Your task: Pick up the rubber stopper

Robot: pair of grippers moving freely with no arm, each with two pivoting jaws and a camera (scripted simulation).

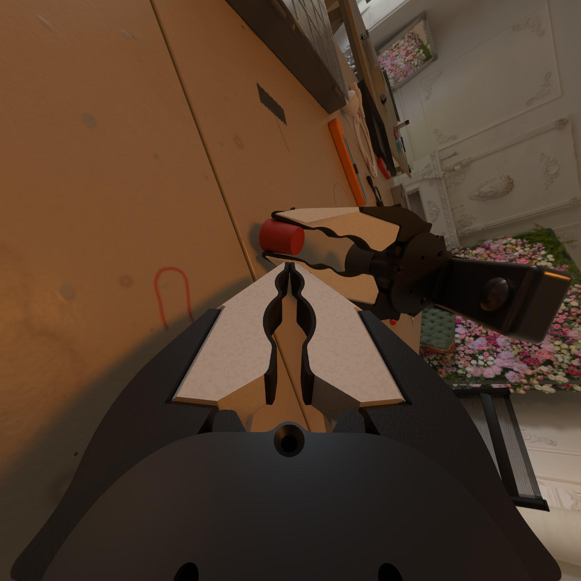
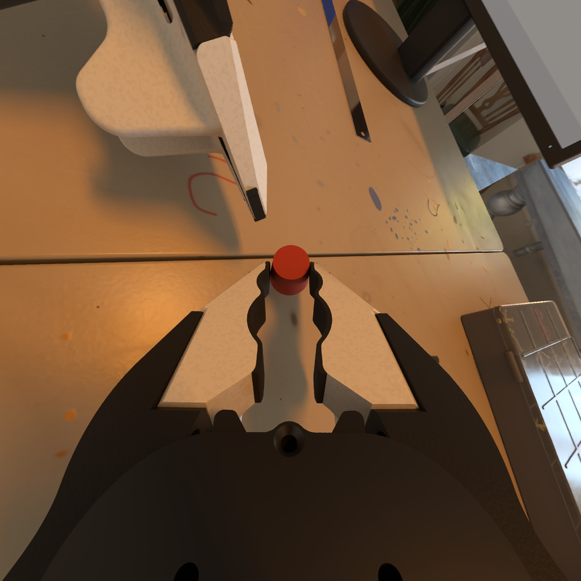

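The rubber stopper (image 2: 290, 267) is a short red cylinder, standing on end over the seam of the wooden table (image 2: 94, 314). My right gripper (image 2: 290, 269) is shut on it, one fingertip pressed on each side. In the left wrist view the stopper (image 1: 281, 236) sits between the right gripper's (image 1: 269, 235) fingertips, close to the table; I cannot tell if it touches. My left gripper (image 1: 289, 266) is shut and empty, its tips just beside the right gripper's lower finger. It also shows in the right wrist view (image 2: 257, 206), beyond the stopper.
A red scribble (image 1: 171, 292) marks the table. An orange ruler (image 1: 345, 160), a coiled rope (image 1: 366, 141) and small tools lie farther off. A dark round base (image 2: 383, 56), a metal strip (image 2: 352, 94) and a clear-lidded box (image 2: 534, 393) stand to the right.
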